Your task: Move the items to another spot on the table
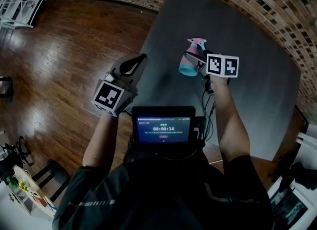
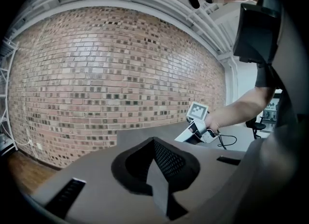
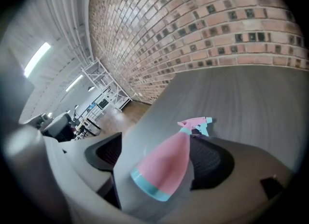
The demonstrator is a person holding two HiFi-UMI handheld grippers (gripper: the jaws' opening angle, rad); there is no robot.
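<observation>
A pink spray bottle (image 1: 188, 61) with a teal base and trigger lies on its side on the grey table (image 1: 237, 105). My right gripper (image 1: 197, 55) is at the bottle, its jaws on either side of the body. In the right gripper view the bottle (image 3: 166, 165) lies between the jaws of my right gripper (image 3: 159, 156), and a strip of table shows between it and the left pad (image 3: 104, 153), so the gripper is open. My left gripper (image 1: 141, 58) hovers at the table's left edge, jaws together and empty; the left gripper view shows my left gripper (image 2: 157, 170) shut.
Wooden floor (image 1: 64, 60) lies left of the table, and a brick wall (image 1: 277, 6) runs behind it. A white rack (image 1: 17, 1) stands at the far left. A small screen (image 1: 163, 125) sits on the person's chest. Bare tabletop (image 3: 251, 97) stretches beyond the bottle.
</observation>
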